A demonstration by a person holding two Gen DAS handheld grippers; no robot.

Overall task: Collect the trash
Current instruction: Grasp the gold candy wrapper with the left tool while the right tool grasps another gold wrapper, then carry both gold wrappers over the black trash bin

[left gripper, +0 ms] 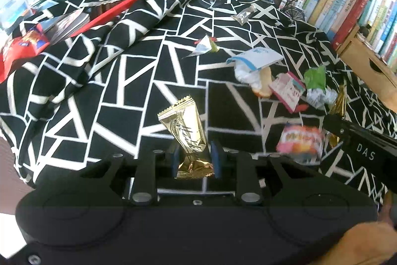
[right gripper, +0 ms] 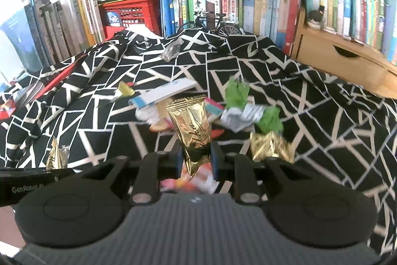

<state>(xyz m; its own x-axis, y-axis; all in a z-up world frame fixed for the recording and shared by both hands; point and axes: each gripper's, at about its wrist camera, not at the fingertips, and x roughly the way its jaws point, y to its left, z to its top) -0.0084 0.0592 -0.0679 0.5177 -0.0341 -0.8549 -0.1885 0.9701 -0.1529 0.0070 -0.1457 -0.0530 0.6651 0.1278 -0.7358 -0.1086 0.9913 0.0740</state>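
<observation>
The left gripper (left gripper: 194, 157) holds a gold wrapper (left gripper: 184, 126) between its narrow jaws, low in the centre of the frame. The right gripper (right gripper: 196, 160) pinches another gold wrapper (right gripper: 192, 128) in the same way. More trash (left gripper: 278, 76) lies on the black-and-white cloth (left gripper: 124, 81), at the right of the left view.

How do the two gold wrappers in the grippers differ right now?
The left gripper pinches its gold wrapper near the bottom end, so most stands above the pads, leaning left; the right gripper pinches its gold wrapper at a twisted dark waist with a tail hanging below. The left one's lower end looks crumpled; the right one's is narrower. Both have crimped tops and script lettering.
</observation>
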